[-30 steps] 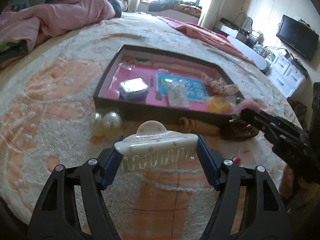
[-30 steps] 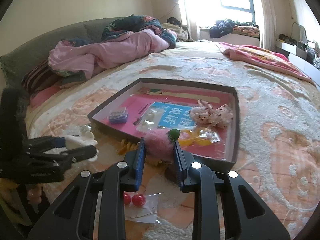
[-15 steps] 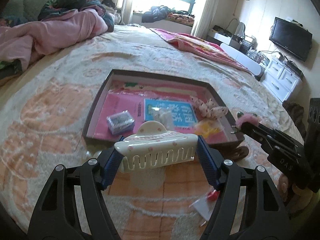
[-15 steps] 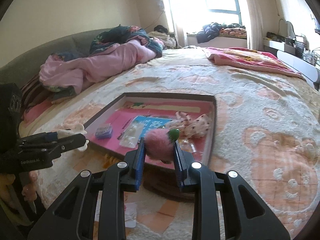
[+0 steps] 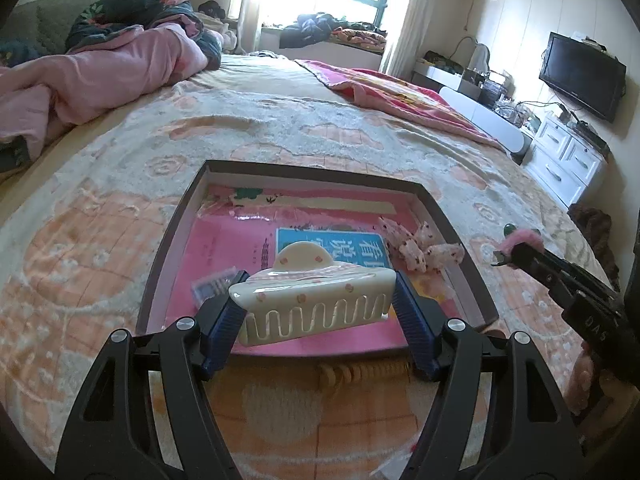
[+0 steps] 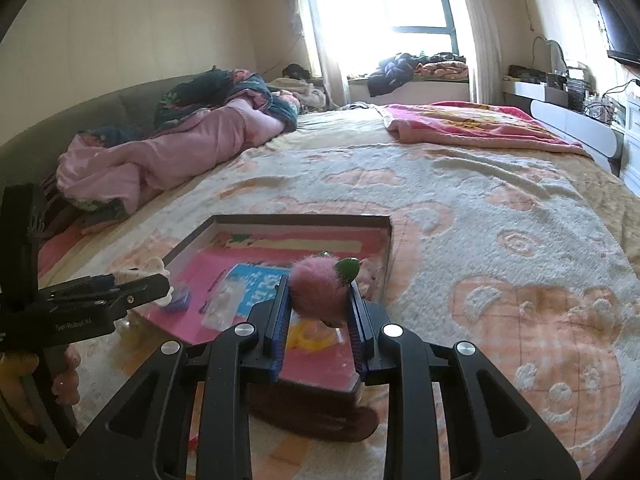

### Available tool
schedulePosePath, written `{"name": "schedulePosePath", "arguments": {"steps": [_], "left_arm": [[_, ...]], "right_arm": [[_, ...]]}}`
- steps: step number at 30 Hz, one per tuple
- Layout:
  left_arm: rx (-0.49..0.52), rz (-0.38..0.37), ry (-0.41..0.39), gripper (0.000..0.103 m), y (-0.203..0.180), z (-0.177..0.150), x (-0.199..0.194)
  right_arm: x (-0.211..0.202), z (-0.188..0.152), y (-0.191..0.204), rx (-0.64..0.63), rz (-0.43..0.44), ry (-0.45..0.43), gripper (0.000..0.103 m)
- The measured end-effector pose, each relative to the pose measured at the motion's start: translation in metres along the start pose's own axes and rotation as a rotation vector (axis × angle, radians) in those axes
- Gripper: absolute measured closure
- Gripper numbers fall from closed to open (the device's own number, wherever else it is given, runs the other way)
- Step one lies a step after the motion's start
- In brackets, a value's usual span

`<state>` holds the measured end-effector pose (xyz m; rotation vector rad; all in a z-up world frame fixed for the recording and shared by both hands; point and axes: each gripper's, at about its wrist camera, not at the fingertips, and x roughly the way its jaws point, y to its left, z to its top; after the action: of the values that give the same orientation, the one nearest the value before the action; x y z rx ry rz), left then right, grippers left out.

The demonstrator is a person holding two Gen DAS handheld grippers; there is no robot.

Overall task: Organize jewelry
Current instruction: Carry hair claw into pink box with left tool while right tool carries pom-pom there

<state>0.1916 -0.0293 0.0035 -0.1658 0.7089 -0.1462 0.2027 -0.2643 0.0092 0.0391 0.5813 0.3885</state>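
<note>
Tray on the bed, dark-rimmed, pink inside, with a blue card printed in large white characters (Chinese, partly covered). Cream hair claw with pink dots, clamped end to end by the left tool above the tray's near edge. Pink fuzzy pompom with a green leaf, squeezed between the narrowly set pads of the right tool, over the tray's near right corner. White lettering along the left tool's side, too small to read surely.

2 close wrist views, shared tray
</note>
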Motion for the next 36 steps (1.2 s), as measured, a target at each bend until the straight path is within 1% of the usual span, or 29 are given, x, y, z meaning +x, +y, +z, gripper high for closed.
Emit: {"name": "schedulePosePath", "arguments": {"steps": [8,13,24,36], "left_arm": [[-0.004,0.017,-0.003,0.041,0.004,0.01,0.014],[0.016,0.032,-0.008,0.041,0.003,0.016,0.023],[0.04,0.052,0.027,0.041,0.004,0.02,0.053],[0.021,0.072,0.069,0.041,0.019,0.019,0.078]], "right_arm": [[0.021,0.01,-0.012,0.018,-0.022,0.016,0.078],[0.037,0.013,-0.016,0.02,-0.02,0.038,0.078],[0.079,0.024,-0.011,-0.024,-0.018,0.081,0.078],[0.108,0.019,-0.004,-0.078,-0.032,0.129,0.078]]}}
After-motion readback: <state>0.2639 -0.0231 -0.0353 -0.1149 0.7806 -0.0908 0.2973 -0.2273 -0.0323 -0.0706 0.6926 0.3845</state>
